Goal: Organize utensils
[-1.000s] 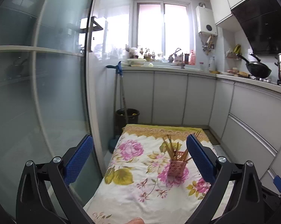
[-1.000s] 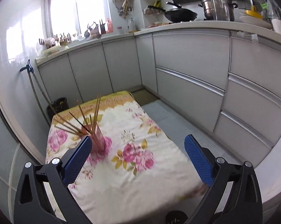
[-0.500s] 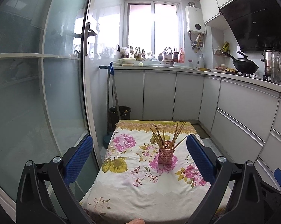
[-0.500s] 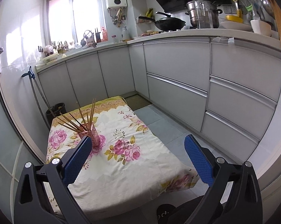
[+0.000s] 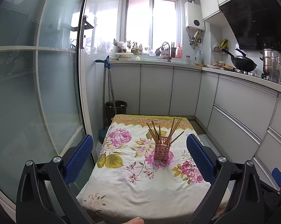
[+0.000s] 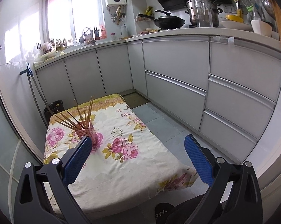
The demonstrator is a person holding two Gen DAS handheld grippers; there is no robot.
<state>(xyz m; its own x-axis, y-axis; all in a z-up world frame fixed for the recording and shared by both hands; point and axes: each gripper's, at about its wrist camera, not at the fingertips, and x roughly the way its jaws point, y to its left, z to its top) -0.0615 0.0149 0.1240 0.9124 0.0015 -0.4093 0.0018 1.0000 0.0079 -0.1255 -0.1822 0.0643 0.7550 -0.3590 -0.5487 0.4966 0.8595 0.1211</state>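
A pink lattice holder (image 5: 161, 151) stands upright on a low table with a floral cloth (image 5: 121, 183). Several brown chopsticks (image 5: 166, 130) fan out of it. My left gripper (image 5: 139, 158) is open and empty, held well back from the holder above the table's near end. In the right wrist view the holder (image 6: 86, 131) with its chopsticks (image 6: 76, 120) sits at the far left of the table (image 6: 133, 168), partly behind my left finger. My right gripper (image 6: 136, 158) is open and empty, above the table's near right part.
A glass sliding door (image 5: 38, 93) runs along the left. Grey cabinets (image 6: 205, 85) and counter with a wok (image 6: 168, 21) and steamer pot (image 6: 202, 12) line the right. A black bin (image 5: 115, 107) and mop (image 5: 107, 85) stand behind the table.
Both grippers have pulled back and risen from the table. The holder now looks smaller and farther away. Both stay open.
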